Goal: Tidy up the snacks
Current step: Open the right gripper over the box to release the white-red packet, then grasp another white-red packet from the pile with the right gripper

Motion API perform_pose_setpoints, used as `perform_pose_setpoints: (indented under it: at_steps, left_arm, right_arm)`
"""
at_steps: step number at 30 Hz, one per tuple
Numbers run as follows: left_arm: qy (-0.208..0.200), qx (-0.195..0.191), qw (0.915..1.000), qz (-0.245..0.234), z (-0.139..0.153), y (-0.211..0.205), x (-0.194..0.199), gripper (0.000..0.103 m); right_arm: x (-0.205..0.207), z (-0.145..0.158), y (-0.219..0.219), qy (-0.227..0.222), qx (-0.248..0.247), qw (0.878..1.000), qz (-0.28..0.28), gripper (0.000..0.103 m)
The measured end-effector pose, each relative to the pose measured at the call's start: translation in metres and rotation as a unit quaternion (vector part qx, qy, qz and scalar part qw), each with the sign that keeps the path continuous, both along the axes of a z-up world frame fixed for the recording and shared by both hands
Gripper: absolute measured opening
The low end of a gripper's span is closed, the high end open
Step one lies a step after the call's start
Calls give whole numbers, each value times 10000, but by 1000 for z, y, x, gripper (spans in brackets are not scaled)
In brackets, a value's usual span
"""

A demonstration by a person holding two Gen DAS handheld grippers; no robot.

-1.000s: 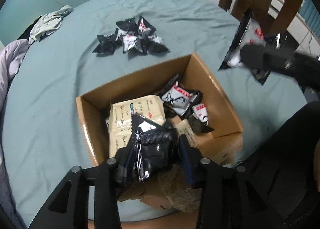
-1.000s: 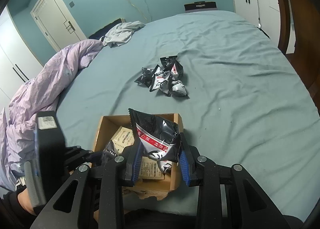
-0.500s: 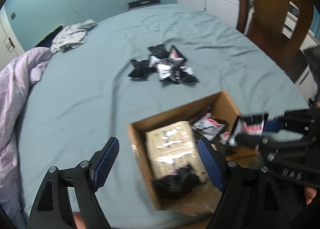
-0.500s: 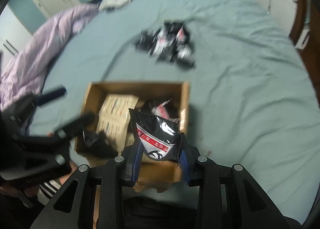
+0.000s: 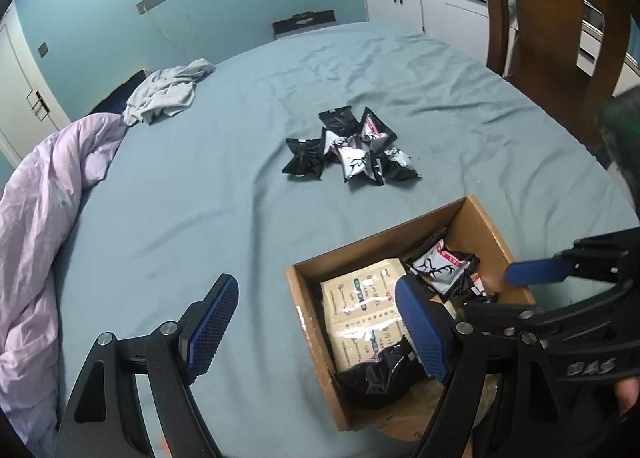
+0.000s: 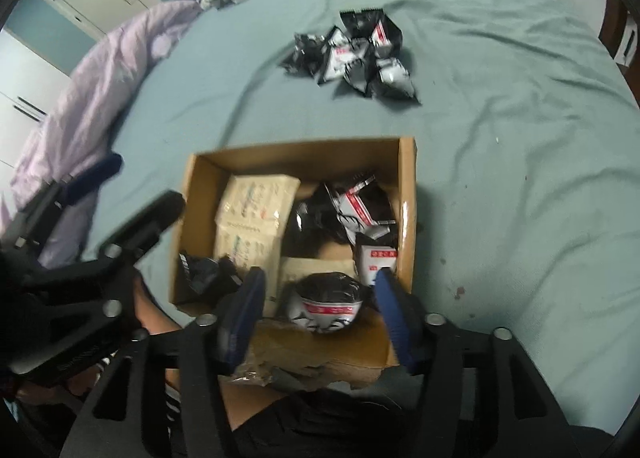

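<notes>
A snack packet is let go over the cardboard box (image 6: 406,193).

The right gripper (image 6: 320,310) has just been opened, so the black packet (image 6: 326,308) drops inside. The left gripper (image 5: 316,322) is held wide and empty beside the box. More packets (image 5: 352,149) are piled beyond it.

The box (image 6: 406,193) sits on the bed (image 6: 500,137) right under the right gripper (image 6: 320,310), snack packets (image 6: 352,209) inside; beyond it lies a heap of packets (image 6: 356,53), the quilt (image 6: 108,85) off left.
</notes>
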State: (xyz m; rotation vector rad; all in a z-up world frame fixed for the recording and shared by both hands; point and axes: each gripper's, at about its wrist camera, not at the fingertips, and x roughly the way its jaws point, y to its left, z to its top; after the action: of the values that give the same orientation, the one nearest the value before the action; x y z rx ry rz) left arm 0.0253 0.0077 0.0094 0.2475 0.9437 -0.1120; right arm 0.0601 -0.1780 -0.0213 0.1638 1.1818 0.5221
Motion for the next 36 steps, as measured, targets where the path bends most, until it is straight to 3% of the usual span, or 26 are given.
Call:
perform_pose_setpoints:
  at_steps: [6, 13, 22, 29, 36]
  left_arm:
    - [-10, -124, 9998, 145, 2, 5, 1, 82]
    - [-14, -260, 9995, 201, 5, 8, 2, 82]
    - [132, -404, 9989, 198, 2, 5, 7, 82]
    - [264, -406, 9988, 121, -3, 4, 10, 82]
    - [394, -596, 9974, 107, -5, 8, 14, 82]
  right_arm:
    - [7, 10, -32, -96, 365, 9984, -427, 61]
    - [34, 23, -57, -589, -259, 9924, -1050, 62]
    - [96, 4, -70, -37, 96, 9905, -1369, 62]
    - [148, -22, -47, 316, -25, 9933, -1113, 62]
    - [194, -45, -11, 363, -285, 9967, -668, 62]
